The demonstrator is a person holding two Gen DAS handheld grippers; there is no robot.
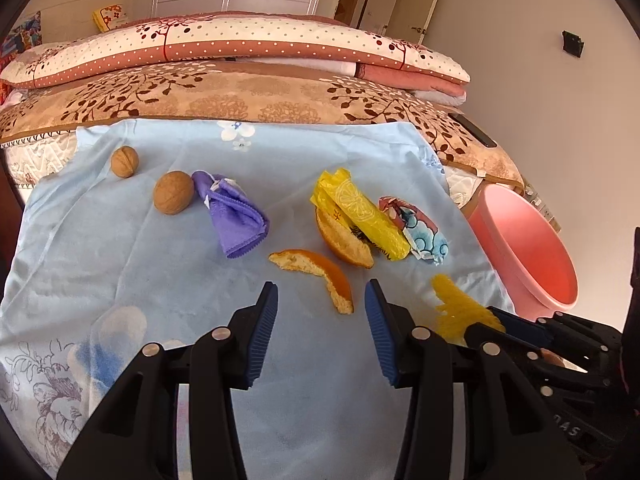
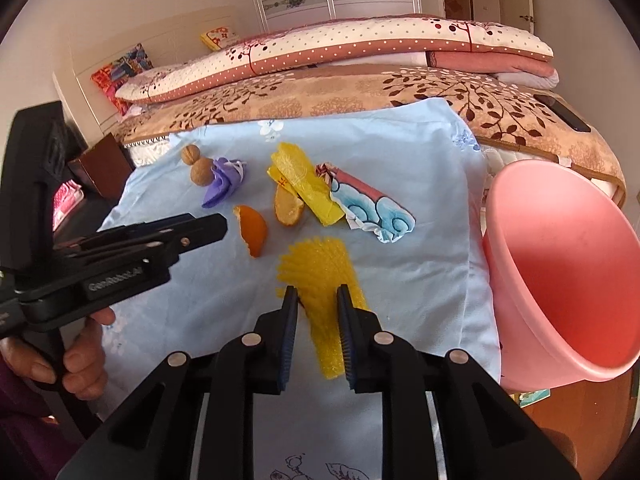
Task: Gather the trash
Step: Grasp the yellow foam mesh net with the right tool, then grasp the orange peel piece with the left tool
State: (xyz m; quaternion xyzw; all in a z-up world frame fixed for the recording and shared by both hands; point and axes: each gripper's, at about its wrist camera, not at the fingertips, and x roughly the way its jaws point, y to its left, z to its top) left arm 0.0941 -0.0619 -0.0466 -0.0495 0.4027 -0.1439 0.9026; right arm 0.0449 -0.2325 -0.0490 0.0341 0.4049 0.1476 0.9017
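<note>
Right wrist: right gripper (image 2: 318,300) half-open astride yellow foam net (image 2: 320,268), light, squashy, best pinched mid-strip; left gripper (image 1: 321,300) open, empty

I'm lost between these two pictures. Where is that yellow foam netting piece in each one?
Left wrist view: the yellow foam netting sits low on the right, just right of the open left tongs, its near end hidden behind the right tongs.
Right wrist view: it lies at centre, its near part between the fingers of the right tongs.
Shared landmark: the pink bin, right of the netting in both.
</note>
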